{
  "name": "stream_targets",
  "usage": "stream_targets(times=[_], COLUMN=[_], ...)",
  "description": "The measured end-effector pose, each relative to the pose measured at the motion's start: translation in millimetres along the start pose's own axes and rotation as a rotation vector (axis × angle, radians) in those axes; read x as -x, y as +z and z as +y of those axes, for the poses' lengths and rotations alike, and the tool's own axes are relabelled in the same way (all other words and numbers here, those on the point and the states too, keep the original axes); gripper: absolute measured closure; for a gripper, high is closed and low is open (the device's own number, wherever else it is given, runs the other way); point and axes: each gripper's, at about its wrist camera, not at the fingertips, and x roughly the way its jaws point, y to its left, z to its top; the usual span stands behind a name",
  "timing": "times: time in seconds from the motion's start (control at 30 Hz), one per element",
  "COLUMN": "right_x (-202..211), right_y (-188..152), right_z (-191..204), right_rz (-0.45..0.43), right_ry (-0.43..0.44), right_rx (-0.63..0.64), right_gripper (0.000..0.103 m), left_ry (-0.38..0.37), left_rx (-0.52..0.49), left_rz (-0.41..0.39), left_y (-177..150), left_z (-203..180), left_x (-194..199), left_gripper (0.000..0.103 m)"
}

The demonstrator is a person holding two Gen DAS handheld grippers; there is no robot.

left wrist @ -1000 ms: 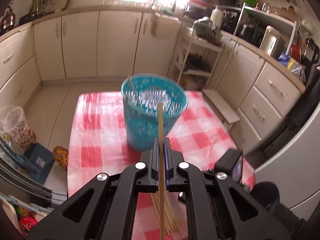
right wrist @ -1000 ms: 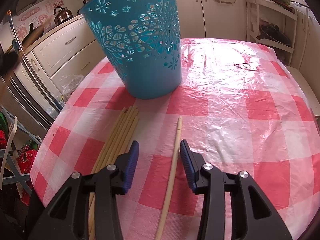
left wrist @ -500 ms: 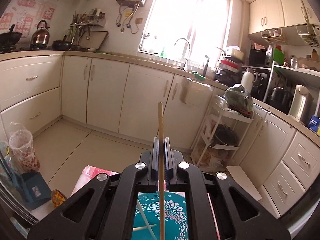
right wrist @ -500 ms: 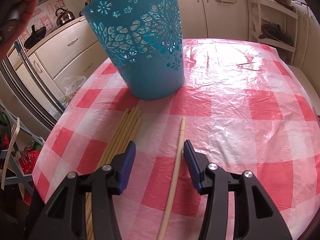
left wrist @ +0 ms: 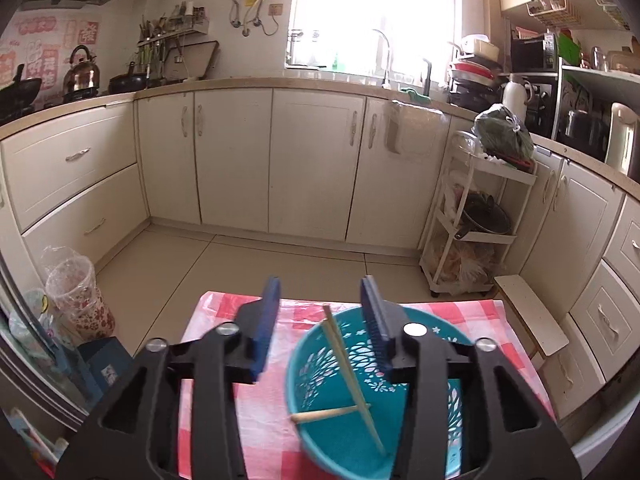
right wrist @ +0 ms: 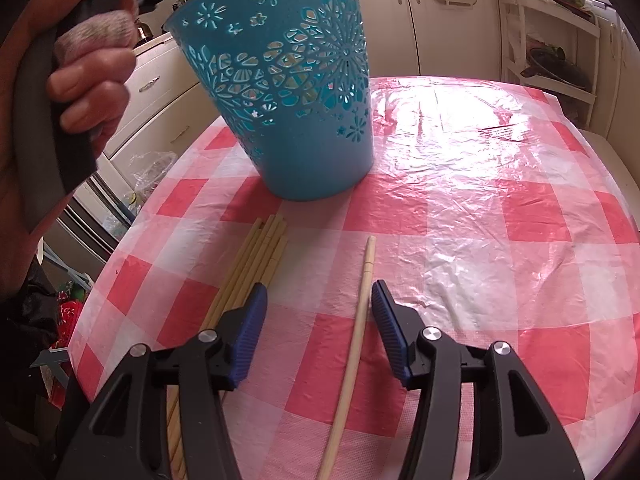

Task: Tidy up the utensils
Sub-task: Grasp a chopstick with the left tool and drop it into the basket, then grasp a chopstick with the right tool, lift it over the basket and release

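- Cream kitchen cabinets (left wrist: 236,160) line the walls under a bright window (left wrist: 372,12); a kettle (left wrist: 82,72) sits on the left counter.
- Pink wall posters (left wrist: 44,52) carry red writing, too blurred to read. No brand legible anywhere.
- Red-and-white checked tablecloth (right wrist: 500,240) under clear plastic covers the table.
- Teal perforated basket (right wrist: 288,92) stands upright on the cloth, flower cut-outs in its wall.
- From the left wrist view, two chopsticks (left wrist: 352,380) lie crossed inside the basket, one leaning against the far rim.
- Left gripper (left wrist: 320,328) hovers above the basket mouth, blue pads spread wide, nothing between them.
- Left hand (right wrist: 80,80) shows beside the basket, wrapped around a grey handle.
- Right gripper (right wrist: 318,312) sits low over the cloth, jaws spread apart.
- Single chopstick (right wrist: 356,332) lies on the cloth between the right jaws, closer to the right-hand pad; contact unclear.
- Chopstick bundle (right wrist: 256,264) lies just left of it, ends pointing at the basket base, partly under the left-hand finger.
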Motion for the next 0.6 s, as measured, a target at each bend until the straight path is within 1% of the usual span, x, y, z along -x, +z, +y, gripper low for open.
stream_targets(times=[0.03, 0.07, 0.1, 0.13, 0.2, 0.23, 0.37, 0.43, 0.5, 0.6], right_x=[0, 1, 2, 3, 5, 6, 11, 13, 13, 15], right_y=[0, 0, 0, 0, -1, -1, -3, -4, -5, -9], right_z=[-1, -3, -4, -6, -10, -12, -21, -18, -11, -4], right_rz=[0.0, 0.0, 0.0, 0.0, 0.001, 0.002, 0.001, 0.004, 0.007, 0.009], right_ry=[0.006, 0.012, 0.017, 0.022, 0.034, 0.043, 0.062, 0.032, -0.008, -0.067], right_rx=[-0.005, -0.01, -0.015, -0.019, -0.032, -0.044, -0.105, -0.088, -0.058, -0.017], right_gripper=[0.05, 0.05, 0.05, 0.05, 0.05, 0.05, 0.05, 0.05, 0.05, 0.05], left_ry=[0.018, 0.038, 0.058, 0.079, 0.123, 0.132, 0.157, 0.164, 0.157, 0.13], left_rx=[0.014, 0.024, 0.032, 0.039, 0.052, 0.062, 0.136, 0.175, 0.195, 0.208], left_rz=[-0.02, -0.041, -0.059, -0.073, -0.073, -0.055, 0.093, 0.156, 0.217, 0.27], left_y=[-2, -5, -9, -15, -31, -41, -87, -108, -126, -143], left_z=[9, 17, 27, 36, 56, 66, 110, 126, 135, 138], left_x=[12, 25, 37, 48, 63, 66, 53, 42, 30, 18], left_gripper=[0.039, 0.034, 0.025, 0.018, 0.014, 0.013, 0.012, 0.012, 0.012, 0.012])
